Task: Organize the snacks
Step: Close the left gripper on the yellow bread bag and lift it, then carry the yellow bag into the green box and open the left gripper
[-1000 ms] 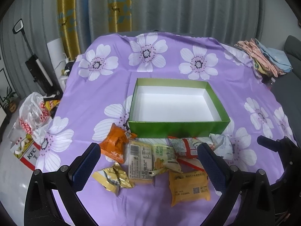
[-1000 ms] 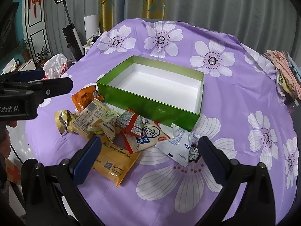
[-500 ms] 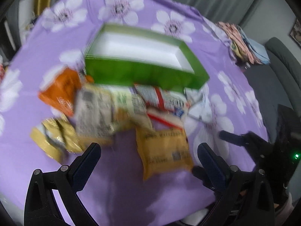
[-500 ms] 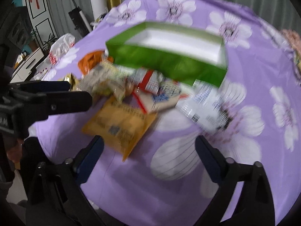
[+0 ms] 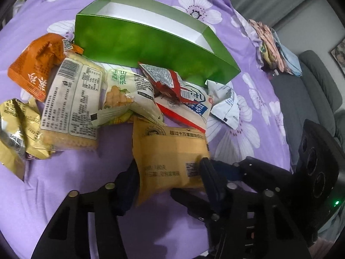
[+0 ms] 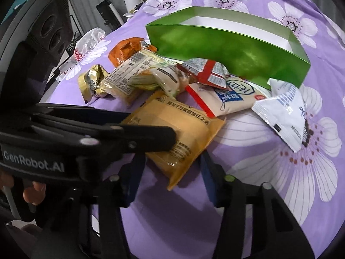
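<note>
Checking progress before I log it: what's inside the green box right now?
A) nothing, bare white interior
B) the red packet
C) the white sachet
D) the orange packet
A: the green box shows only bare white inside walls; the snack packets lie on the cloth outside it.

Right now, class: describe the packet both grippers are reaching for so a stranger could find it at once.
Find the green box; snack packets lie before it. Nearest the camera is the tan packet, flat and plain yellow-brown, with dark printed text, unlike its crinkled neighbours.
</note>
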{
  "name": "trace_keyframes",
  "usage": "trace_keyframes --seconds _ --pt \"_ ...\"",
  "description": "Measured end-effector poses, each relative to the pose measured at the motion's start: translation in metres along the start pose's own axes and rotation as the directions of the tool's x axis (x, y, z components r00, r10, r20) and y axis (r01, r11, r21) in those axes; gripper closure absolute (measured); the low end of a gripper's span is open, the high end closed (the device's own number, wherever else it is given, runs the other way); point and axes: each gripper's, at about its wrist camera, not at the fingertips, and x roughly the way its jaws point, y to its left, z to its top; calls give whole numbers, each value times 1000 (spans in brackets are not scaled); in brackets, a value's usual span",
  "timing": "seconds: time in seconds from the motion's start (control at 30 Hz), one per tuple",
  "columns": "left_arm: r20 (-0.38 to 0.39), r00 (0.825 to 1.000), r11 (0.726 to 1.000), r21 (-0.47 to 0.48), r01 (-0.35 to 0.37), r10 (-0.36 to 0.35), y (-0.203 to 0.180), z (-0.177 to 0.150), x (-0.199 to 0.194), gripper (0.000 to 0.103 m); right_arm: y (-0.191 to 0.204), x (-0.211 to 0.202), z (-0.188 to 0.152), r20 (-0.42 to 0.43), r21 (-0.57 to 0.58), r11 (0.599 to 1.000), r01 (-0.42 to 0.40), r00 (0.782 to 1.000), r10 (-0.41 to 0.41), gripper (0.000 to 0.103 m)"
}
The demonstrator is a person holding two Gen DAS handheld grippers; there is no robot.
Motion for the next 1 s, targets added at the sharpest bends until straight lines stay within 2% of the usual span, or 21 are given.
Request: trace_keyframes --seconds 0.13,0.23,0.33,0.47,0.57,0.73,0.83,1.0 --pt "5 1000 999 42 -7 7 -6 1 -2 53 1 -3 -1 10 -4 1000 -12 1000 12 68" --pt "12 999 994 103 -38 37 -18 -1 -5 53 1 -7 -2 14 2 1000 -23 1000 23 71" --pt "16 999 991 124 -45 43 -26 -5 -16 53 9 -21 -5 21 -17 999 -27 999 28 72" --pt "65 997 984 168 -53 43 -38 -8 -40 53 18 -47 -2 83 -45 998 -35 996 39 73" --pt "118 992 980 190 -64 42 -46 4 -52 53 16 -59 14 141 -53 998 -19 990 26 73" --pt "192 981 970 227 -84 39 -56 52 -61 53 -1 -67 60 237 -83 996 38 971 -18 73" --pt "215 976 972 225 -69 19 -57 87 -58 53 -18 -64 91 275 -80 995 62 961 -38 71" --pt "217 976 977 198 -77 33 -51 141 -33 53 -47 -42 131 262 -46 996 71 963 -56 70"
